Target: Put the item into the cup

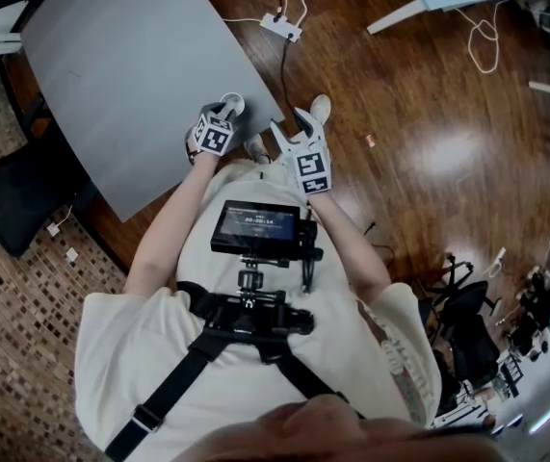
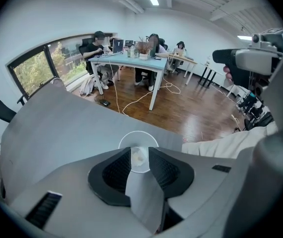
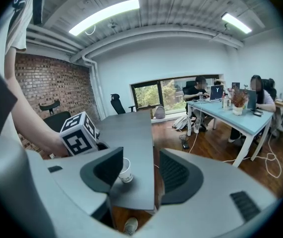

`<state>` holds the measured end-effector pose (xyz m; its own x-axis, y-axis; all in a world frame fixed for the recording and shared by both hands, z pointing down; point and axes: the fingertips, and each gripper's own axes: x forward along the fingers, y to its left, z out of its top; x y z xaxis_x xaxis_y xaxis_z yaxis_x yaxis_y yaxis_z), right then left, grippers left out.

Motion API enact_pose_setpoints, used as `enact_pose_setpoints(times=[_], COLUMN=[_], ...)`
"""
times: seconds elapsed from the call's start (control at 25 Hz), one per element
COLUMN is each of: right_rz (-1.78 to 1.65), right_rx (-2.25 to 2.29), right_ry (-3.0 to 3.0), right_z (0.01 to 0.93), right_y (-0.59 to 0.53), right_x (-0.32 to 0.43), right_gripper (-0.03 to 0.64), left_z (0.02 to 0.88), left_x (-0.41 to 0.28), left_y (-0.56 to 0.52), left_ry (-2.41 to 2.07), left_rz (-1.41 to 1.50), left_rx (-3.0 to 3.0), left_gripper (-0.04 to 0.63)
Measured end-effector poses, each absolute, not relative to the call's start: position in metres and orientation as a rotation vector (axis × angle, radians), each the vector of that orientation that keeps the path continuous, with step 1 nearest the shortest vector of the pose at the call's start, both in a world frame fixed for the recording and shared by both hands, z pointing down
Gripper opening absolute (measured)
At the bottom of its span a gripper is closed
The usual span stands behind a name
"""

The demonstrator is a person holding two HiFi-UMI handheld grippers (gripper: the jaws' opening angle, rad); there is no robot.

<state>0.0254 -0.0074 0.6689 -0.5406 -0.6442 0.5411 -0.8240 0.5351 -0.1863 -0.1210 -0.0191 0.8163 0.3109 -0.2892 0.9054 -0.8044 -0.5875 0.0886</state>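
A white paper cup [image 2: 138,139] stands on the grey table [image 2: 62,128] close to its near corner. A small pale item [image 2: 140,156] lies inside the cup. My left gripper [image 2: 139,153] hangs straight above the cup, its jaws open and apart from the item. In the head view the left gripper [image 1: 224,114] sits over the cup [image 1: 235,104]. My right gripper [image 1: 291,123] is open and empty, off the table's edge to the right. In the right gripper view, the right gripper [image 3: 140,162] looks toward the cup [image 3: 126,170] and the left gripper's marker cube [image 3: 79,133].
The table's edge [image 1: 265,85] runs diagonally, with wood floor [image 1: 419,114] beyond it. A power strip [image 1: 281,26] and cables lie on the floor. A black chair [image 1: 14,191] stands at the left. People sit at a blue desk [image 2: 131,59] far off.
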Motion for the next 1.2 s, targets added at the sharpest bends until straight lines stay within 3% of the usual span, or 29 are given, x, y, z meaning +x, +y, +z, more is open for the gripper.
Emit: enact_pose_setpoints(times=[0.84, 1.2], right_rz=[0.434, 0.337], right_rx=[1.219, 1.094], right_ry=[-2.439, -2.586], right_z=[0.612, 0.565], right_y=[-0.025, -0.019], right_x=[0.025, 0.020], right_gripper=[0.242, 0.241], left_z=[0.655, 0.598], left_x=[-0.162, -0.195], left_y=[-0.006, 0.033], left_ry=[-1.334, -1.569], left_rz=[0.503, 0.333], left_rx=[2.170, 2.128], left_gripper=[0.114, 0.114])
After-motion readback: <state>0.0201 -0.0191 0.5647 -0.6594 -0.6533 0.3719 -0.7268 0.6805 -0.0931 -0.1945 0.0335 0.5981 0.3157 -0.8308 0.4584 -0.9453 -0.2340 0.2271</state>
